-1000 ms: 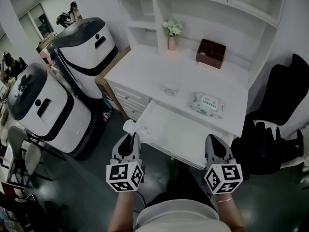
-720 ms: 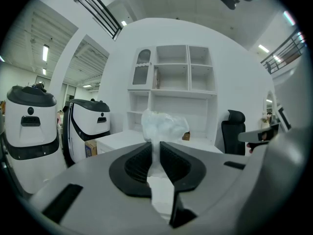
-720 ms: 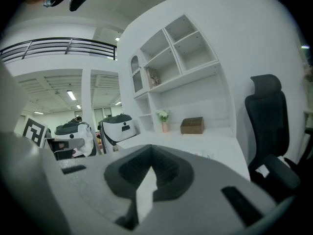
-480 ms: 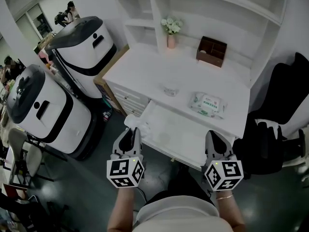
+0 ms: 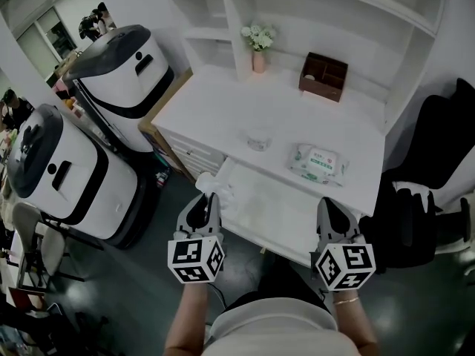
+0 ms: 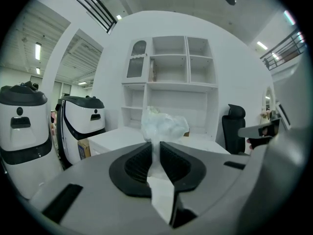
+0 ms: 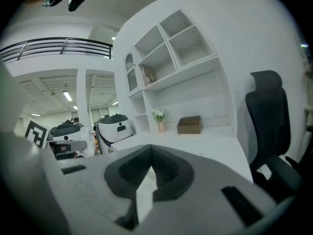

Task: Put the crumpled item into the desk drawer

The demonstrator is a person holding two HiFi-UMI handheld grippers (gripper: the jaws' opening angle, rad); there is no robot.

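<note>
A crumpled white paper item (image 5: 210, 185) (image 6: 164, 123) sticks up from my left gripper (image 5: 202, 205) (image 6: 157, 150), whose jaws are shut on its lower part. It hangs just at the near left corner of the open white desk drawer (image 5: 276, 212). The drawer is pulled out under the white desk top (image 5: 245, 106), and I see nothing lying in it. My right gripper (image 5: 331, 212) (image 7: 149, 164) is at the drawer's near right edge, jaws shut with nothing between them.
Two large white-and-black machines (image 5: 125, 71) (image 5: 56, 170) stand left of the desk. On the desk top are a wipes pack (image 5: 318, 163), a small clear dish (image 5: 258, 139), a brown box (image 5: 323, 76) and a flower vase (image 5: 258, 49). A black chair (image 5: 434, 199) stands to the right.
My left gripper has carried the crumpled item a little forward and right, up to the drawer's near left corner. The right gripper has hardly moved.
</note>
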